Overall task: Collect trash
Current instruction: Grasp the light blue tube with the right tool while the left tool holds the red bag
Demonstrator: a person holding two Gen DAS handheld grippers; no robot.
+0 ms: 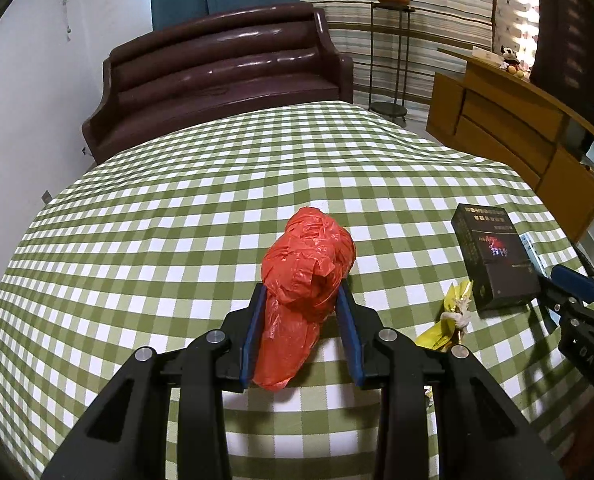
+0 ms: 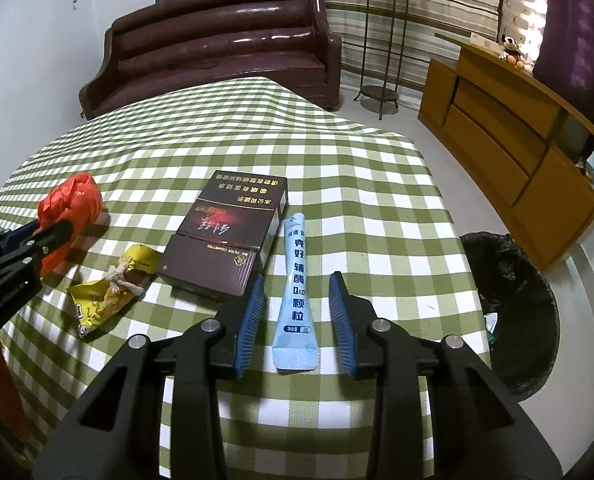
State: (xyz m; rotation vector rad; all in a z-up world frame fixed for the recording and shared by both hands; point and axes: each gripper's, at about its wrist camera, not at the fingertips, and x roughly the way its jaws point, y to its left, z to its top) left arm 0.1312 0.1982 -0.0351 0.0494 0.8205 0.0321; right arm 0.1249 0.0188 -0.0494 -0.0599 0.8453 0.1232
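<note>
Left wrist view: my left gripper is clamping the one red bag, left of the cigarette box on the tabletop. Right wrist view: my right gripper, part open, is straddling one blue sachet right of that box, untouched; next I'm pinching it for the bin; one yellow wrapper is waiting

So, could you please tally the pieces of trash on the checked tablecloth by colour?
Red plastic bag: 1
Yellow wrapper: 1
Dark cigarette carton: 1
Light blue sachet: 1
Total: 4
</note>
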